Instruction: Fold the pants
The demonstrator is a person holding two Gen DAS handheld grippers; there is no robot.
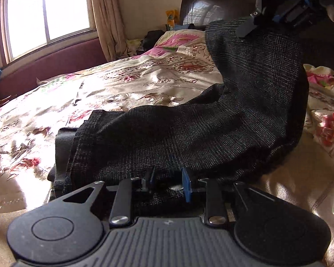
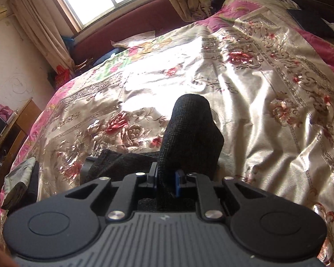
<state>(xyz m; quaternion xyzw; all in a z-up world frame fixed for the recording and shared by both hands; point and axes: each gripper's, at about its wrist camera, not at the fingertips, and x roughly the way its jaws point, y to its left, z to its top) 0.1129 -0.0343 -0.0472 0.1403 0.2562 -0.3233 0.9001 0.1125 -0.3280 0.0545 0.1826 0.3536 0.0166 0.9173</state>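
Dark grey checked pants point(image 1: 189, 133) lie on the floral bedspread point(image 1: 122, 84). One end is lifted high at the upper right, and there my right gripper point(image 1: 245, 29) is shut on the cloth. In the right wrist view the same cloth point(image 2: 189, 122) sticks up as a dark roll, pinched in my right gripper point(image 2: 167, 178). My left gripper point(image 1: 168, 179) sits low at the near edge of the pants. Its fingers stand apart, with loose cloth lying in the gap and over the tips.
The bed's dark headboard point(image 1: 211, 6) is at the back, and a window point(image 1: 46, 15) with curtains is on the left. A wooden cabinet point(image 2: 13, 131) stands beside the bed. A grey and black folded garment point(image 2: 20, 178) lies at the bed's left edge.
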